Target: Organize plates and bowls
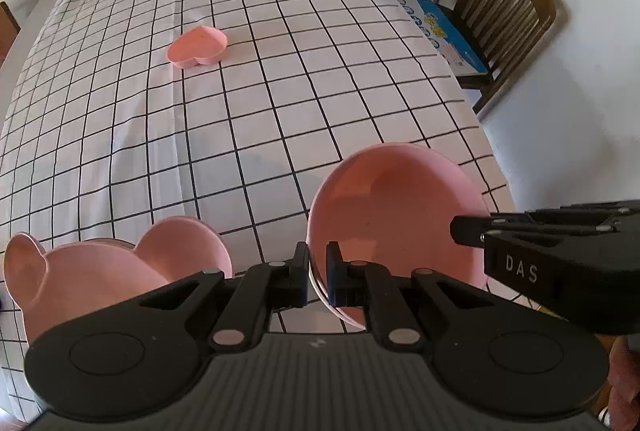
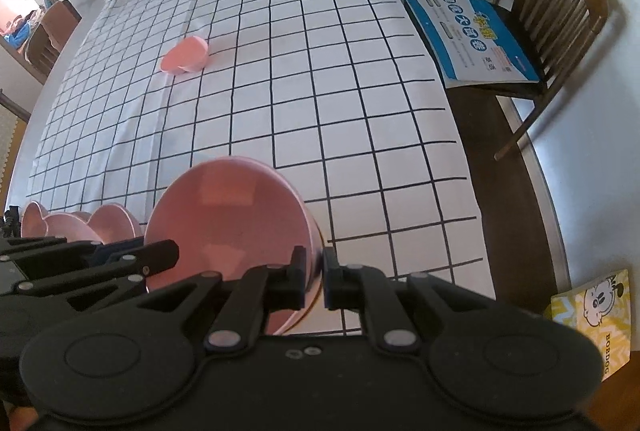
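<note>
Round pink bowl (image 1: 394,215) tilted between both grippers, left gripper (image 1: 318,273) and right gripper (image 2: 316,277) each clamped on opposite rims.

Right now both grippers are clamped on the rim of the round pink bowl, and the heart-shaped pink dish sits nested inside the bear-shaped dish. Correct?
Not quite. The left gripper and right gripper do clamp the round pink bowl by its rim, but the heart-shaped pink dish isn't nested. It sits alone mid-table on the checked tablecloth, well apart from the bear-shaped dish. The left wrist view shows it.
</note>
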Demonstrator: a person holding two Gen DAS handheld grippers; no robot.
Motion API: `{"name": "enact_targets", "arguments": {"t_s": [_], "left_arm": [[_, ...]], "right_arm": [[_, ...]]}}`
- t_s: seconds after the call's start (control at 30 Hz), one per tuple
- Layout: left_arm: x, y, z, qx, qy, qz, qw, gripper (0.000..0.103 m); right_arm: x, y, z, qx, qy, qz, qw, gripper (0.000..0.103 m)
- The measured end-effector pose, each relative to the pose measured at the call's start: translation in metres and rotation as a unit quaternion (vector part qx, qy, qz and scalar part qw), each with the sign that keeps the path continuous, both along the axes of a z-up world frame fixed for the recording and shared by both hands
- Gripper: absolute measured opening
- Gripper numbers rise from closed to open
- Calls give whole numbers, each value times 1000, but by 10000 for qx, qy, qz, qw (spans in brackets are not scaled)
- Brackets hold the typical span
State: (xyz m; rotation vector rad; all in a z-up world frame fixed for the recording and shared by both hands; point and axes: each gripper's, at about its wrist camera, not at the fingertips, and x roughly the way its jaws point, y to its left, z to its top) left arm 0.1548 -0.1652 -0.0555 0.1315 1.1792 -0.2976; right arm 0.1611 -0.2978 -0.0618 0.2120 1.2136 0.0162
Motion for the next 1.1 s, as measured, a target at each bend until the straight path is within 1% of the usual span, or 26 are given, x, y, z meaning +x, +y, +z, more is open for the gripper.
{"name": "enact_targets", "arguments": {"t_s": [0.43, 0.53, 0.6, 0.7, 0.83, 0.97, 1.1], "left_arm": [[3, 4, -7, 22, 82, -14, 10000, 8], [4, 5, -5, -9, 92, -10, 10000, 8], [5, 6, -2, -25, 73, -23, 10000, 8], [5, 6, 3, -75, 63, -52, 9999, 8], [1, 8, 14, -122, -89, -142, 9998, 8], [2, 13, 26, -235, -153, -142, 9995, 8], [6, 17, 43, -349, -343, -150, 9987, 8]], "right_arm": [[2, 0, -5, 64, 45, -19, 10000, 7], [2, 0, -3, 134, 72, 1, 9999, 12], [2, 0, 1, 163, 49, 29, 9999, 16], [1, 2, 7, 130, -18, 90, 9999, 19], [1, 3, 19, 157, -108, 157, 9997, 21], [5, 2, 32, 243, -181, 210, 9993, 23], [12, 4, 47, 244, -347, 302, 9986, 29]]}}
